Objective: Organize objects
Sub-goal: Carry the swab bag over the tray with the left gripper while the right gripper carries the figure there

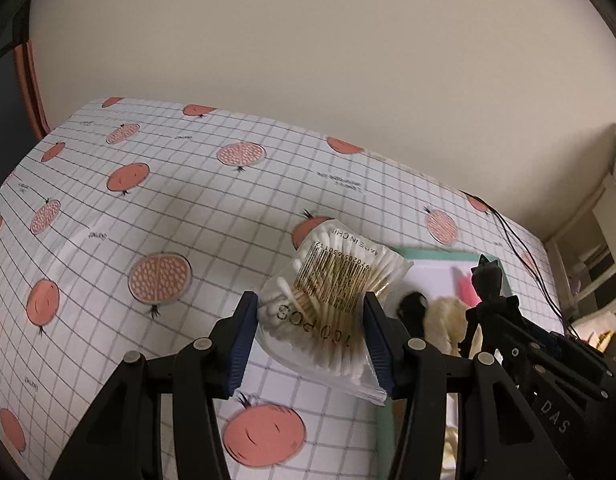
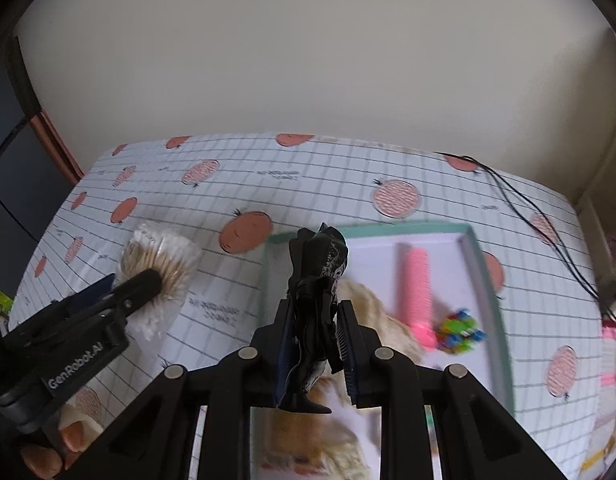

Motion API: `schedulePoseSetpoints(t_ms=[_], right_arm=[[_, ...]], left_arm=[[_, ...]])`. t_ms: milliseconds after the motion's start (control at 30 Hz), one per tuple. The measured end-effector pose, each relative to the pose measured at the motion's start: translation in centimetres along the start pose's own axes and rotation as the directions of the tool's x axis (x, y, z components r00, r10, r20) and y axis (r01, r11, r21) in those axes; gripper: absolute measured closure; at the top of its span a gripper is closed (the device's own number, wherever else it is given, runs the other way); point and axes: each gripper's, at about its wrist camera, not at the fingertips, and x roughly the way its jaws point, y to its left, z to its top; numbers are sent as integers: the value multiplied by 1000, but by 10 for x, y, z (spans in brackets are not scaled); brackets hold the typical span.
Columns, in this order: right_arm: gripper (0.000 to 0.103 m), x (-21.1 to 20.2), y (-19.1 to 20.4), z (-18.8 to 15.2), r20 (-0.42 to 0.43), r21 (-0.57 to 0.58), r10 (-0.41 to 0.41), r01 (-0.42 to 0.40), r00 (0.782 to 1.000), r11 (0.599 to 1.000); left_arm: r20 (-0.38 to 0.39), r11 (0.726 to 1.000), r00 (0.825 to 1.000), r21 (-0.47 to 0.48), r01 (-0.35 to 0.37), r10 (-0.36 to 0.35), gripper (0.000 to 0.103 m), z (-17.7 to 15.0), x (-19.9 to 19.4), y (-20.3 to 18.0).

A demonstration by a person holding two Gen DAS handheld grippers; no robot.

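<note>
Already in tray (image 2: 483,264), frame right: pink comb (image 2: 415,280), multicoloured piece (image 2: 459,326), cream plush (image 2: 371,304). Left gripper (image 1: 308,320) jaws clenched on cotton-swab pack (image 1: 331,292), right gripper (image 2: 313,320) jaws clenched on black figurine (image 2: 317,276); both not yet placed.

You're getting loads of open tablecloth (image 1: 212,208) on the left. The tray (image 2: 481,272) is getting crowded: pink comb (image 2: 417,284), colourful toy (image 2: 459,330) and cream fluffy thing (image 2: 371,304) are sitting inside, and black cables (image 2: 519,204) are trailing past its right side.

My two wrist views looked forward, close over the table (image 1: 228,208); both shared the tray (image 2: 483,280), each catching the other gripper.
</note>
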Motion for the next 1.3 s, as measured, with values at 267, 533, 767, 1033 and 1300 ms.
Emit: schedulePoseSetpoints(t_ms=[267, 533, 767, 1033, 1300], right_arm=[[79, -29, -37, -30, -11, 36, -60, 61, 998, 997], [79, -49, -68, -62, -28, 73, -97, 99, 995, 992], [79, -45, -90, -75, -54, 113, -108, 113, 993, 987], [79, -24, -90, -83, -92, 97, -101, 110, 991, 989], [79, -5, -92, -90, -130, 85, -99, 110, 987, 990]], left_arm=[[-5, 998, 998, 36, 55, -55, 50, -28, -27, -31], [-2, 985, 996, 145, 94, -95, 49, -65, -48, -74], [-35, 982, 992, 143, 124, -121, 49, -78, -37, -89], [-52, 980, 992, 157, 123, -117, 49, -83, -17, -103], [-80, 981, 991, 155, 120, -108, 49, -87, 7, -107]])
